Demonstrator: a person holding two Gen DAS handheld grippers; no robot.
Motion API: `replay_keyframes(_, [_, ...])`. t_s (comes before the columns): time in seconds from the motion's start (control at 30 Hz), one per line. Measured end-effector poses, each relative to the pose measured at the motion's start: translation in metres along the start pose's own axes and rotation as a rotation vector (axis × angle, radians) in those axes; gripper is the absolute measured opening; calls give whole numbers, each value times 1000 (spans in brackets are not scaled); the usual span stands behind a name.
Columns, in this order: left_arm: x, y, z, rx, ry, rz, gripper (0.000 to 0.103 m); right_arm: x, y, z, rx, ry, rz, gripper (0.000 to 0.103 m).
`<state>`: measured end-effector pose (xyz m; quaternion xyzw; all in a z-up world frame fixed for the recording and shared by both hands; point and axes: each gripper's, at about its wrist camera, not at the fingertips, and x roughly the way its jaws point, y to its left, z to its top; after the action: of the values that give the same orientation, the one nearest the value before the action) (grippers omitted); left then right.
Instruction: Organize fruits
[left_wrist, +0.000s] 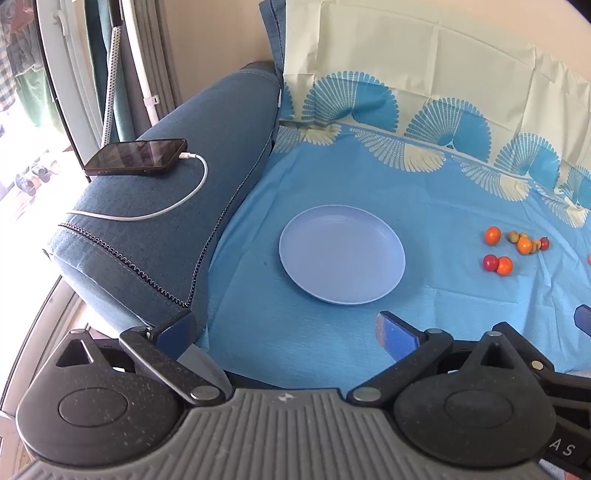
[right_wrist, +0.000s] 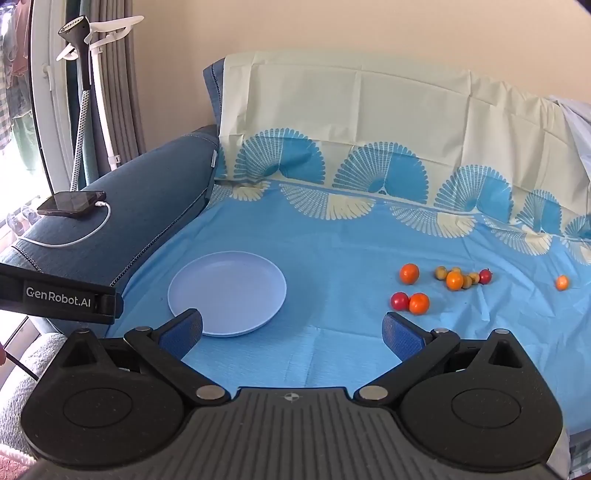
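An empty pale blue plate (left_wrist: 341, 254) (right_wrist: 227, 293) lies on the blue sheet. To its right lie several small fruits: an orange one (right_wrist: 409, 273), a red and orange pair (right_wrist: 410, 302), a cluster of orange, olive and red ones (right_wrist: 461, 278), and a lone orange one (right_wrist: 562, 283) far right. They also show in the left wrist view (left_wrist: 498, 264). My left gripper (left_wrist: 286, 328) is open and empty, near the plate's front edge. My right gripper (right_wrist: 293, 330) is open and empty, between the plate and the fruits, short of both.
A blue sofa armrest (left_wrist: 166, 206) on the left carries a phone (left_wrist: 136, 157) with a white charging cable (left_wrist: 147, 214). The sheet-draped backrest (right_wrist: 351, 110) rises behind. A garment steamer stand (right_wrist: 88, 74) and curtains stand at far left.
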<state>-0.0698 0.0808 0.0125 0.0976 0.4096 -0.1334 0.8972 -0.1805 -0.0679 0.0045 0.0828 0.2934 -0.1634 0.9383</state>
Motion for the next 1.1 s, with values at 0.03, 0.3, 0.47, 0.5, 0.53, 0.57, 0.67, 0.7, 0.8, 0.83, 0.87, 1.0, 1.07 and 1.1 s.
replay_keyframes(0.03, [0, 0, 0, 1, 0, 0, 103, 1, -1, 1, -1, 0, 1, 103])
replay_keyframes(0.3, [1, -2, -3, 6, 2, -2, 103, -1, 1, -2, 1, 4, 4, 103])
replay_keyframes(0.47, [1, -3, -4, 8, 3, -2, 103, 0, 0, 0, -1, 5, 6, 103])
replay_keyframes(0.5, [1, -3, -4, 9, 4, -2, 103, 0, 0, -1, -1, 5, 6, 103])
replay_keyframes(0.53, [1, -2, -4, 10, 4, -2, 103, 0, 1, -1, -1, 5, 6, 103])
replay_keyframes(0.57, [2, -2, -4, 10, 5, -2, 103, 0, 0, -1, 2, 6, 7, 103])
replay_keyframes(0.67, [3, -2, -4, 11, 7, -2, 103, 0, 0, -1, 2, 5, 8, 103])
replay_keyframes(0.7, [3, -3, -4, 12, 7, -2, 103, 1, 0, -1, 3, 5, 7, 103])
replay_keyframes(0.8, [4, -3, -6, 16, 9, -4, 103, 1, 1, -2, 0, 5, 6, 103])
replay_keyframes(0.83, [4, -3, -6, 17, 10, -5, 103, 1, 0, -2, 0, 4, 5, 103])
replay_keyframes(0.87, [4, -3, -6, 19, 11, -5, 103, 2, 0, -2, 1, 5, 6, 103])
replay_keyframes(1.0, [3, -3, -7, 20, 16, -7, 103, 4, 1, -5, 4, 4, 7, 103])
replay_keyframes(1.07, [4, -4, -5, 21, 20, -5, 103, 4, 2, -7, 6, 3, 11, 103])
replay_keyframes(1.1, [4, -5, -5, 21, 23, -4, 103, 4, 0, -6, 5, -1, 12, 103])
